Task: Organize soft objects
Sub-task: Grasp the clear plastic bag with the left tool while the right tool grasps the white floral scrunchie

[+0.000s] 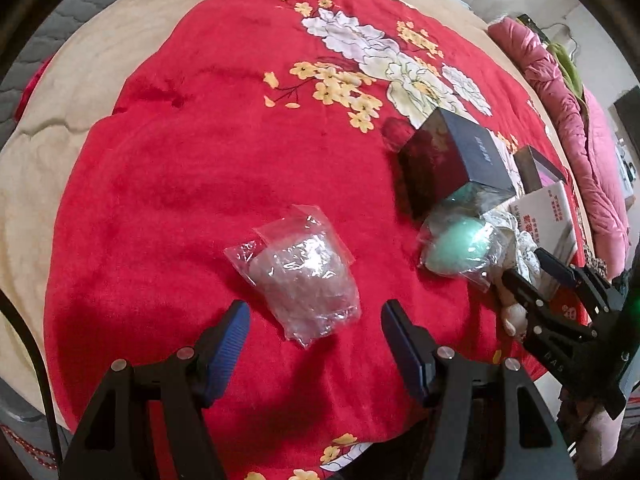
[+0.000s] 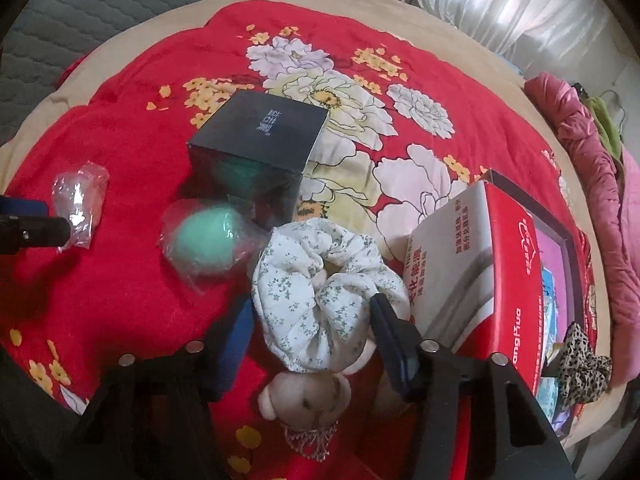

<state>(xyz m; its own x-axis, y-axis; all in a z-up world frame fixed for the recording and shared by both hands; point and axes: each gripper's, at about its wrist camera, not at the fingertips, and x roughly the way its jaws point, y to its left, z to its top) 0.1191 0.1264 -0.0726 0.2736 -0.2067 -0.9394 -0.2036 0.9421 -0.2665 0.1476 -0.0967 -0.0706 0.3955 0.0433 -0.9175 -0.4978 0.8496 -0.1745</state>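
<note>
On the red floral blanket [image 1: 168,200], a crumpled clear plastic bag [image 1: 304,276] lies just ahead of my left gripper [image 1: 316,328]. That gripper is open, and its blue pads stand either side of the bag's near end without touching it. My right gripper [image 2: 312,316] is shut on a white floral scrunchie [image 2: 320,280], with a pad pressing the cloth on each side. A small plush bear [image 2: 304,396] lies under the scrunchie's near edge. In the left wrist view the right gripper [image 1: 534,274] stands at the far right over the scrunchie [image 1: 524,244].
A teal egg-shaped sponge in clear wrap [image 2: 204,236] lies left of the scrunchie, against a black box [image 2: 256,152]. A red and white carton [image 2: 480,272] stands close on the right. Beyond it are a leopard scrunchie [image 2: 580,364] and a pink quilt [image 2: 612,208].
</note>
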